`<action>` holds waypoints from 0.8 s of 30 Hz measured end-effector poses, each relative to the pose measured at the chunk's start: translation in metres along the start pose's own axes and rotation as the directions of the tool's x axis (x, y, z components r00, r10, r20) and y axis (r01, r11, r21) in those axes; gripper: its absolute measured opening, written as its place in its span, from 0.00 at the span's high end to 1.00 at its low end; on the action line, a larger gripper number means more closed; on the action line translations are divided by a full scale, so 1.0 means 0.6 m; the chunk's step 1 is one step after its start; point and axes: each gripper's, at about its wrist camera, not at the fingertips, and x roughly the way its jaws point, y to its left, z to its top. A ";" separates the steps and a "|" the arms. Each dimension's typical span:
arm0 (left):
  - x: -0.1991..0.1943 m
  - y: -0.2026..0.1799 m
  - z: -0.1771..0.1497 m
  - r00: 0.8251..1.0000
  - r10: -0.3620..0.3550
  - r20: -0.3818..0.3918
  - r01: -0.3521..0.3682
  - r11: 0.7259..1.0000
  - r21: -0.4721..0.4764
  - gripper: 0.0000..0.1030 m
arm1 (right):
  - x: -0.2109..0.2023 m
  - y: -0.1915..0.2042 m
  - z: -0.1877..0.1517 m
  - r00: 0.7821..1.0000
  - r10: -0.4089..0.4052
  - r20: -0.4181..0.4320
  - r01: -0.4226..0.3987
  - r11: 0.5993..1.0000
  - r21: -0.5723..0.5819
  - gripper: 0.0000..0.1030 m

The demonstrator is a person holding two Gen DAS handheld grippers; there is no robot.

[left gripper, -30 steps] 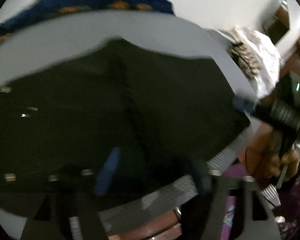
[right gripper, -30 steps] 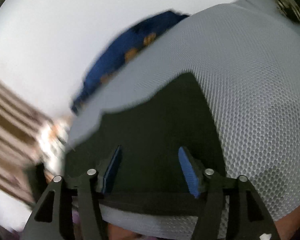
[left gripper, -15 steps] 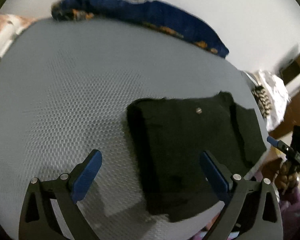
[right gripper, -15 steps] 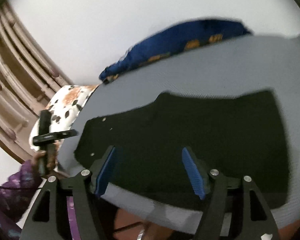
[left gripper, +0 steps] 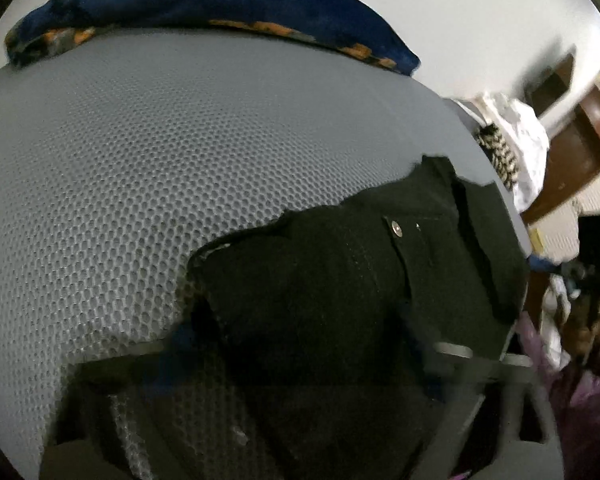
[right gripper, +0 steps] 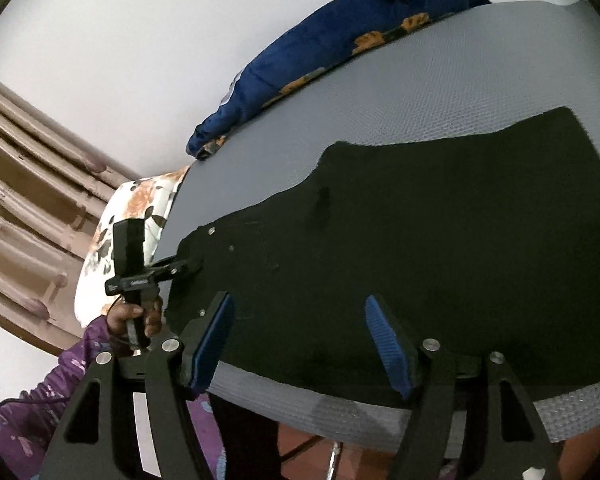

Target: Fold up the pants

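Black pants point(right gripper: 440, 248) lie folded on a grey mesh mattress point(right gripper: 480, 60), waist with metal rivets toward the left of the right wrist view. My right gripper point(right gripper: 300, 336) is open and empty just above the pants' near edge. The left gripper point(right gripper: 180, 270) also shows in the right wrist view, its fingers at the pants' waist corner. In the left wrist view the pants point(left gripper: 340, 300) fill the lower right, with a rivet showing. The left gripper point(left gripper: 300, 352) is blurred and dark over the pants' left edge; its jaws look spread.
A blue blanket with orange flowers point(right gripper: 320, 64) lies along the mattress's far edge by a white wall. A floral pillow point(right gripper: 132, 220) sits at the left end. White and patterned laundry point(left gripper: 516, 148) lies past the right end. The mattress's near edge point(right gripper: 340, 412) drops to a red floor.
The left gripper moved down and right, close onto the pants' edge, where it now blurs. The right gripper pulled slightly back; the pants lie the same.
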 end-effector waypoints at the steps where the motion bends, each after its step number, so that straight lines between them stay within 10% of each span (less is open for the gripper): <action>1: -0.002 -0.003 0.000 1.000 0.003 0.001 -0.003 1.000 -0.027 0.55 | 0.001 0.003 -0.002 1.000 -0.001 -0.003 0.001 1.000 -0.007 0.35; 5: -0.030 -0.051 -0.006 0.997 0.067 0.023 -0.067 0.998 -0.021 0.65 | 0.012 0.009 -0.006 1.000 0.005 -0.011 -0.006 1.000 -0.029 0.35; 13: -0.101 -0.179 0.018 0.995 -0.064 0.080 0.080 0.974 -0.214 0.82 | -0.009 -0.017 -0.006 0.998 0.067 0.007 -0.067 0.998 -0.002 0.34; 15: -0.106 -0.226 0.029 0.989 -0.116 0.091 0.132 0.971 -0.199 0.94 | -0.020 -0.030 -0.002 0.994 0.105 0.012 -0.105 0.994 0.008 0.33; 24: -0.008 -0.425 0.102 0.984 -0.170 0.058 0.174 0.982 -0.069 0.94 | -0.038 -0.100 0.007 0.961 0.275 0.012 -0.274 0.954 0.121 0.30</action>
